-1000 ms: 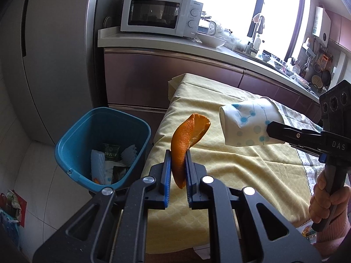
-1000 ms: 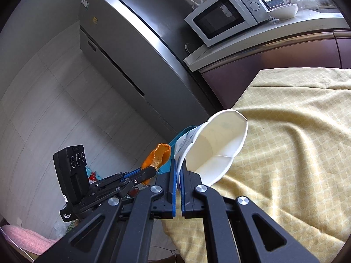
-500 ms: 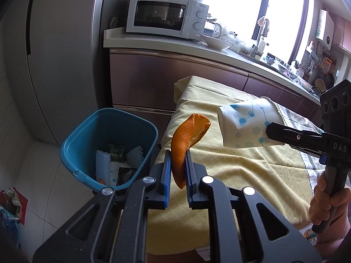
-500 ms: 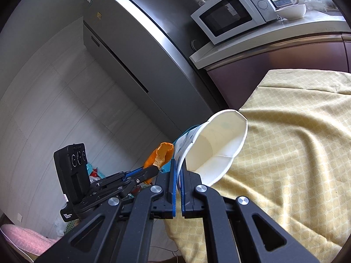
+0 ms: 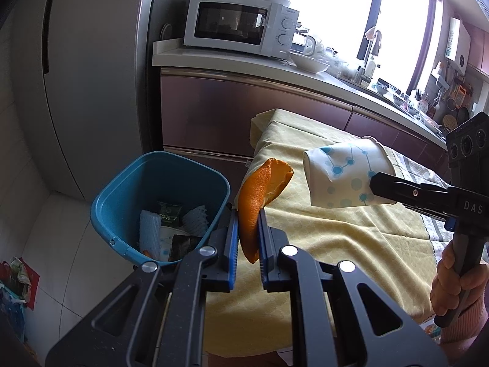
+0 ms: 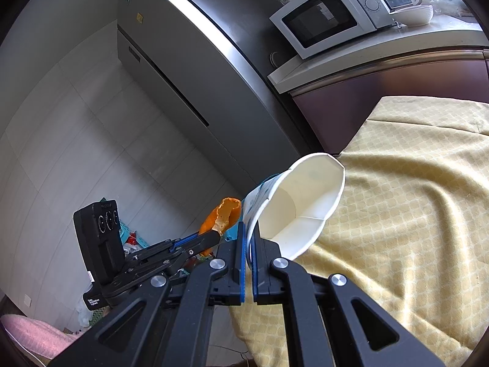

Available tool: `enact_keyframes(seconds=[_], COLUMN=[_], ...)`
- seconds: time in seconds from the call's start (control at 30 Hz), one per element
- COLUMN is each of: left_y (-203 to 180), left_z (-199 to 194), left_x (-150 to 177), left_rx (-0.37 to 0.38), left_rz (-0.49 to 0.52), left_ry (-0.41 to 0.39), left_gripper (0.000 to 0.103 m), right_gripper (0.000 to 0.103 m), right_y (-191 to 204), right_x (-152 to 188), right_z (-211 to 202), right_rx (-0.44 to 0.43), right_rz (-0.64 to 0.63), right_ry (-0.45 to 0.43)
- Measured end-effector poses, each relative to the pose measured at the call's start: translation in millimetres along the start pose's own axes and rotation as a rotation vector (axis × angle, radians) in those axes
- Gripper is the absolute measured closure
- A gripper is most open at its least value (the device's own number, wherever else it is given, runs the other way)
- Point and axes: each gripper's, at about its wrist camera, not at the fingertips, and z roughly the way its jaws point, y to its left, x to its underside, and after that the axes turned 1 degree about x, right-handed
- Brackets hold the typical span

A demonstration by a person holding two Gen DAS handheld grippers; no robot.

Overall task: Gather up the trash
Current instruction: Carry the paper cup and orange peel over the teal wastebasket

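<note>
Held stock, unchanged over the last second: my left gripper (image 5: 248, 238) clamped on orange peel (image 5: 258, 195), my right gripper (image 6: 248, 253) pinching the crushed paper cup (image 6: 301, 202), both beside the blue bin (image 5: 122, 189), not yet over it, drop pending.

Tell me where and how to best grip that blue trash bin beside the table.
Grip the blue bin by its top rim, probably the bare near-left edge, coming down from above with one pad inside and one outside. It stands upright and open, and its thin wall suits narrow jaws. Both grippers are full now: the left gripper holds orange peel, the right gripper a paper cup.
</note>
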Motion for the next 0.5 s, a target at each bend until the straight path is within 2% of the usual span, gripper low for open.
enact_keyframes(seconds=[0.5], left_y=[14.4], left_z=[-2.7], left_x=[-3.2], left_rx=[-0.025], left_rz=[-0.028], left_ry=[-0.012], left_gripper=[0.091], right_gripper=[0.101], right_y=[8.3], right_x=[-2.6], right_z=[13.8], right_rx=[-0.015], right_rz=[-0.021], right_ry=[0.03])
